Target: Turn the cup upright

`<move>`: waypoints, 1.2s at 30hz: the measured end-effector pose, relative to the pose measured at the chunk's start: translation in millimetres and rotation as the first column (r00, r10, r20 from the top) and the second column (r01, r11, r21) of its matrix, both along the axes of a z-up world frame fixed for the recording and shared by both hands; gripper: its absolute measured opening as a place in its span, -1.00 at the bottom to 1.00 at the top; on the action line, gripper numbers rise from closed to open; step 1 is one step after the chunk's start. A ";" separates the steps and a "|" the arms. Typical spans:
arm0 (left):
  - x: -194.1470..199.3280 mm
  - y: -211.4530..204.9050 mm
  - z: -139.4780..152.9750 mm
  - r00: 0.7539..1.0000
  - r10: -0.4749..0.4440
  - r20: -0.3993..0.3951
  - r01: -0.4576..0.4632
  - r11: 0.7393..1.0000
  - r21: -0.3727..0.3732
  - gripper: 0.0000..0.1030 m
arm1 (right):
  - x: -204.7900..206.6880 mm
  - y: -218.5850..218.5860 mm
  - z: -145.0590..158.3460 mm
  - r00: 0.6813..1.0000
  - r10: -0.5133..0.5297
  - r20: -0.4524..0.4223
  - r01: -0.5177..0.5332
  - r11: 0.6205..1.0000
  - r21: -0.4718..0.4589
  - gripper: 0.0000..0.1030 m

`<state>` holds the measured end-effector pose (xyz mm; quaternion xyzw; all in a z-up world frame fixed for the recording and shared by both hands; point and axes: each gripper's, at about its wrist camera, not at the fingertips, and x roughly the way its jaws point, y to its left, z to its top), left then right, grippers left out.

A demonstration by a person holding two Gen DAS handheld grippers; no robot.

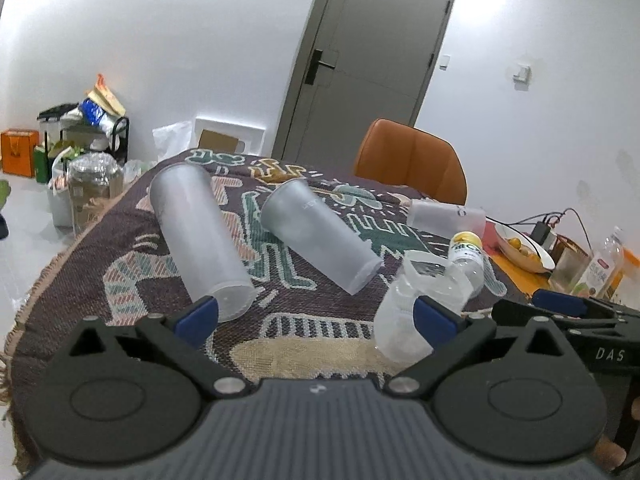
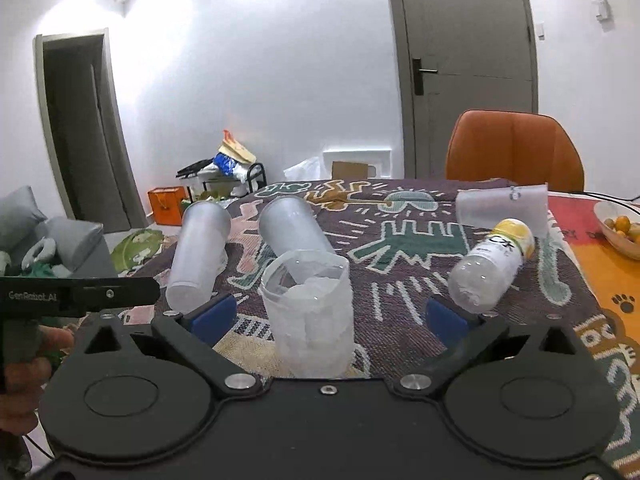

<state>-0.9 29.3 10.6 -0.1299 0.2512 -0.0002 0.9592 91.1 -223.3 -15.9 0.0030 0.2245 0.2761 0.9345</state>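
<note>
Right gripper point(image 2: 330, 316): fingers spread wide, pinching nothing, with the clear cup point(image 2: 308, 312) between them, touched by neither blue pad as far as can be seen. Stands mouth up on the patterned cloth point(image 2: 400, 340), so probably finished with this one. Left gripper point(image 1: 316, 312): spread wide too, empty, low over the near edge of the cloth, with its left pad just beside the closed bottom of the left tall cup point(image 1: 200, 236).

Three frosted cups lying on their sides: the left tall cup, the middle tall cup point(image 1: 316, 236) near it, and the far cup point(image 1: 446, 218) close to the back edge, well apart from both. Also a bottle point(image 2: 492, 268), lying to the right of the clear cup.

For the step in hand, likely the left tall cup:
- Draw the right gripper straight back first, without closing, so as not to knock the clear cup.
- Bring the left gripper around the lower part of the tall cup, one pad on each side of the wall.
- Close gently: thin plastic, likely to bend and slip.
- Lift a little before turning, to avoid dragging on the rough cloth.
- Rotate until mouth up, set the bottom flat, open only when stable.
- Keep away from the middle tall cup; probably easy to roll if pushed.
</note>
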 end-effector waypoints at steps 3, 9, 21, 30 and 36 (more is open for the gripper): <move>-6.4 -7.8 4.3 1.000 -0.006 0.005 0.006 1.000 0.030 0.99 | -6.2 -10.1 -0.9 1.000 0.001 -0.002 -0.001 1.000 0.020 1.00; -22.7 -20.9 7.8 0.999 -0.026 0.028 0.024 0.996 0.081 1.00 | -21.3 -20.3 -4.7 1.000 -0.007 0.001 0.006 1.000 0.023 1.00; -34.5 -36.4 -2.0 0.997 -0.080 0.008 0.079 0.990 0.114 1.00 | -47.0 -50.3 -16.5 0.993 -0.110 -0.030 0.111 0.994 0.027 1.00; -45.5 -37.0 1.8 0.998 -0.054 0.020 0.051 0.991 0.126 1.00 | -49.7 -59.6 -21.2 0.994 -0.088 -0.064 0.091 0.995 0.035 1.00; -43.7 -34.2 0.2 1.000 -0.028 0.009 0.026 0.991 0.135 1.00 | -47.7 -60.8 -22.0 0.994 -0.081 -0.066 0.084 0.996 0.036 1.00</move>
